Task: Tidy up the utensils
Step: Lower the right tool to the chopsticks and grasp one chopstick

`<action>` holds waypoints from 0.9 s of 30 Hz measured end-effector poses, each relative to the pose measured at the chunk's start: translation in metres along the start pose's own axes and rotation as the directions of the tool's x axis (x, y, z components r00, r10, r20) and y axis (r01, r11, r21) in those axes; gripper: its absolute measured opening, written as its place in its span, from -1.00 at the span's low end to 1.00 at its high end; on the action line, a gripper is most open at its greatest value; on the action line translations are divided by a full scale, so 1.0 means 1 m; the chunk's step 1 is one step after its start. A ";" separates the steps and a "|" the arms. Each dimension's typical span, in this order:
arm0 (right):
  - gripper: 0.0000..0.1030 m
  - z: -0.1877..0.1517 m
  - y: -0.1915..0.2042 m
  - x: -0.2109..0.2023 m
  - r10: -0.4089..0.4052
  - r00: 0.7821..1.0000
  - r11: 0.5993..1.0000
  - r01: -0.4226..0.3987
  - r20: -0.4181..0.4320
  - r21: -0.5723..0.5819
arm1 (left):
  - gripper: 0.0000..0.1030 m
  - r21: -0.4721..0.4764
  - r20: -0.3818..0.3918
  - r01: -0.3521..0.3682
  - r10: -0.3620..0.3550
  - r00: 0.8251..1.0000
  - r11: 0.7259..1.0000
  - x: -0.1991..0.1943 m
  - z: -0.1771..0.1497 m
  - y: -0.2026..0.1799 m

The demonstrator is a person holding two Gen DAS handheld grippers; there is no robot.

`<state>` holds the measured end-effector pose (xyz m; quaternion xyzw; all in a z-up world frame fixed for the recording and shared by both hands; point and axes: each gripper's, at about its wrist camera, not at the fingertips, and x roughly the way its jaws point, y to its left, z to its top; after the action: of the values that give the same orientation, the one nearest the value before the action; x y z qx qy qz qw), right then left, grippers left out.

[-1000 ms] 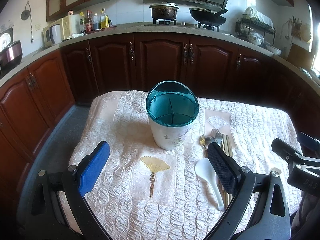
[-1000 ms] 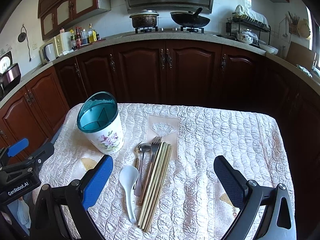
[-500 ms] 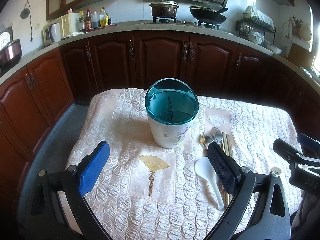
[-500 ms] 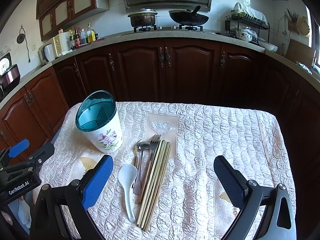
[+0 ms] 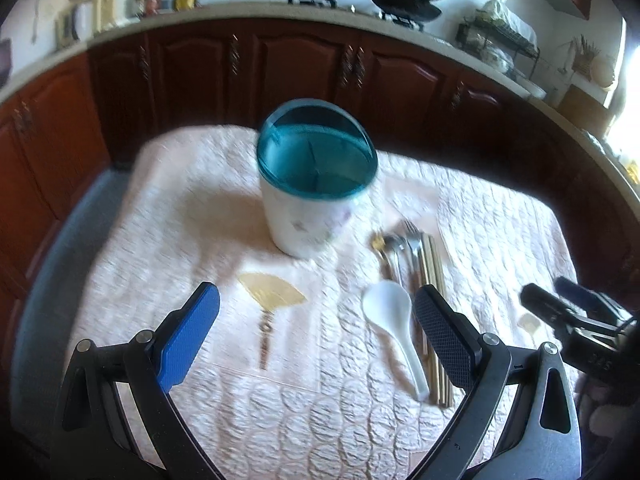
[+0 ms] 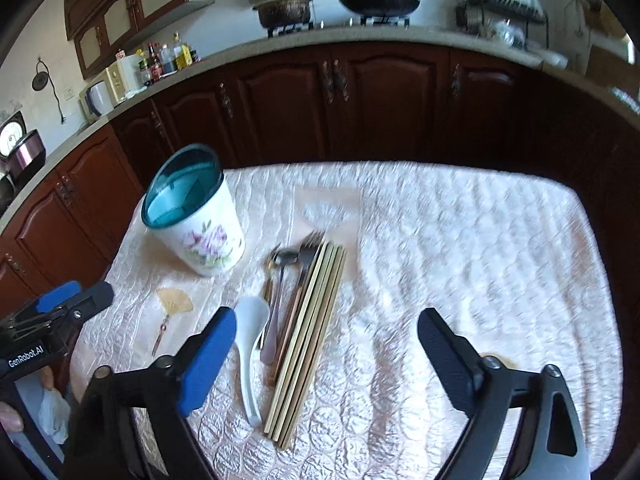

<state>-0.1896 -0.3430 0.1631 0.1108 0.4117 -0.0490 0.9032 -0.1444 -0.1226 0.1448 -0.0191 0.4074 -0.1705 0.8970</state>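
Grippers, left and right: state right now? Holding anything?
Left gripper: open, empty, above the tablecloth.
Right gripper: open, jaws have just been closing a little, nothing between them; chopsticks lie below.

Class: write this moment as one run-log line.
left gripper: open, empty | right gripper: open, empty, jaws just closing | spoon, fork, chopsticks: on cloth | holder: empty
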 end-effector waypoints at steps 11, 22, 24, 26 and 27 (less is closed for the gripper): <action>-0.12 0.012 -0.030 0.085 0.053 0.987 0.997 -0.044 -0.151 0.064 | 0.34 0.080 -0.149 0.095 -0.082 0.985 0.992 0.074 -0.006 -0.013; -0.67 0.028 -0.035 0.143 0.115 0.964 0.991 -0.094 -0.239 0.096 | 0.21 0.153 -0.249 0.148 -0.107 0.963 0.977 0.142 -0.002 -0.035; -0.70 0.030 -0.033 0.148 0.125 0.964 0.990 -0.106 -0.236 0.092 | 0.21 0.166 -0.273 0.163 -0.114 0.955 0.973 0.152 -0.004 -0.041; -0.73 0.030 -0.035 0.149 0.139 0.962 0.988 -0.118 -0.236 0.103 | 0.20 0.174 -0.282 0.168 -0.114 0.953 0.970 0.156 -0.003 -0.043; -0.75 0.031 -0.038 0.146 0.144 0.962 0.986 -0.120 -0.233 0.114 | 0.14 0.177 -0.280 0.169 -0.115 0.953 0.970 0.156 -0.003 -0.044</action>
<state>-0.0783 -0.3871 0.0663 0.1880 0.5067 0.0049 0.8413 -0.0645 -0.2139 0.0373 0.0646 0.5032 -0.2758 0.8164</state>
